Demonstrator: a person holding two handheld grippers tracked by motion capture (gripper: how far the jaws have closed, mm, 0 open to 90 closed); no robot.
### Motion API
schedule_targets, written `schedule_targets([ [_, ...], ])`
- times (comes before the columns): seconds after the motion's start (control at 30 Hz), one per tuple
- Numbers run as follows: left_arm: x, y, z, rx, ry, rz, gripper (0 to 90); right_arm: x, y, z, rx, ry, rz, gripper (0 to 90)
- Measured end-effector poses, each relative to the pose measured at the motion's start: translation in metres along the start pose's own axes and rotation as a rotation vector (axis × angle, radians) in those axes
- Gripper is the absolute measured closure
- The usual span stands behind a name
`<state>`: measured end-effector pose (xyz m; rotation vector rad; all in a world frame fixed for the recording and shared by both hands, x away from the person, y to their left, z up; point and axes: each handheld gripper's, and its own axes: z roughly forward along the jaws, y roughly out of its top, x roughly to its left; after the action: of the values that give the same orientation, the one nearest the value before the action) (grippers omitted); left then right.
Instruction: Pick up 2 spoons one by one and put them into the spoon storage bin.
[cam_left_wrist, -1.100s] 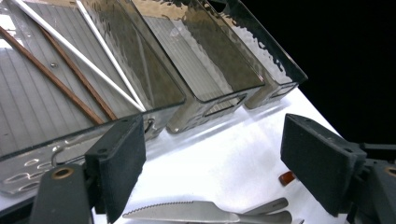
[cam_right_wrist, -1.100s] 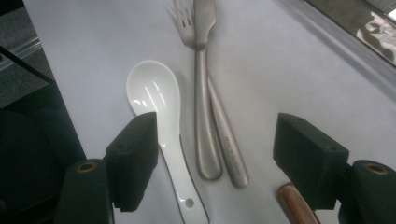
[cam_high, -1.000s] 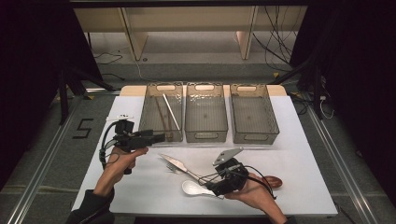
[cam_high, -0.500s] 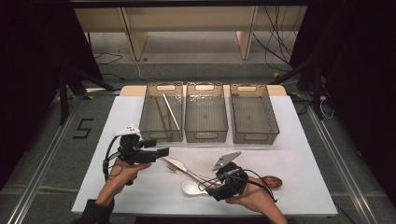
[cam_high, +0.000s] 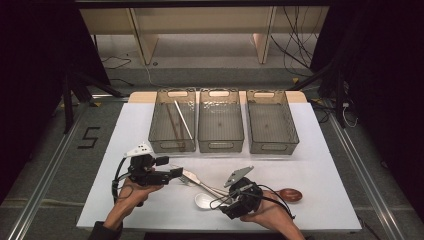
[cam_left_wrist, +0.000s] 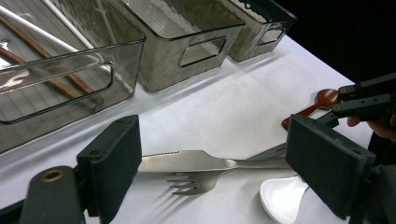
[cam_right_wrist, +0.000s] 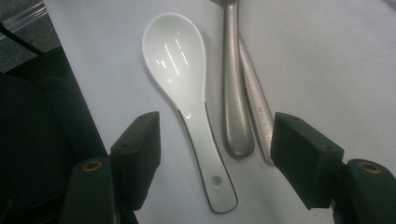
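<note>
A: Starting at the near edge of the table (cam_high: 325, 165), what sits by the white spoon (cam_right_wrist: 187, 93)?

B: The right gripper (cam_right_wrist: 215, 154) hangs just over it, jaws wide, having just closed a little. The spoon's handle and the ends of two steel handles lie between the jaws, but the pads press on nothing.

A: And beyond the spoon?

B: A steel knife (cam_left_wrist: 187, 161) and fork (cam_left_wrist: 196, 183) lie crossed just past its bowl. The left gripper (cam_left_wrist: 215, 172) is low over them, jaws wide, gripping nothing. A brown wooden spoon (cam_high: 290, 194) lies to the white spoon's right, near it.

A: Farther still?

B: Three clear bins (cam_high: 220, 145) stand in a row well beyond the white spoon. The left one holds chopsticks (cam_high: 176, 122).
</note>
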<state>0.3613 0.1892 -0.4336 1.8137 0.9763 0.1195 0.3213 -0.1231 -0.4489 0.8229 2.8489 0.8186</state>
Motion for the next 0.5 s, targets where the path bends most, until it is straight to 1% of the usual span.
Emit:
schedule_targets([
  [0.07, -0.0009, -0.0014, -0.0008, -0.013, -0.001, 0.000, 18.0, 0.0010, -0.0004, 0.0008, 0.005, -0.001, -0.001, 36.2],
  [0.1, -0.0012, -0.0023, -0.0010, -0.015, -0.001, 0.001, 18.0, 0.0013, -0.0005, 0.0013, 0.011, 0.005, -0.001, 36.7],
  [0.27, -0.0021, -0.0067, -0.0002, -0.011, 0.007, 0.016, 17.6, 0.0047, -0.0012, 0.0049, 0.036, 0.006, -0.009, 40.5],
  [0.3, -0.0021, -0.0072, 0.0000, -0.012, 0.008, 0.018, 17.5, 0.0054, -0.0013, 0.0055, 0.041, 0.005, -0.016, 41.1],
  [0.4, -0.0026, -0.0088, 0.0006, -0.019, 0.003, 0.014, 17.1, 0.0076, -0.0018, 0.0067, 0.052, 0.006, -0.020, 44.5],
  [0.5, -0.0039, -0.0105, 0.0010, -0.016, 0.003, 0.029, 17.1, 0.0086, -0.0029, 0.0068, 0.061, 0.006, -0.024, 48.3],
])
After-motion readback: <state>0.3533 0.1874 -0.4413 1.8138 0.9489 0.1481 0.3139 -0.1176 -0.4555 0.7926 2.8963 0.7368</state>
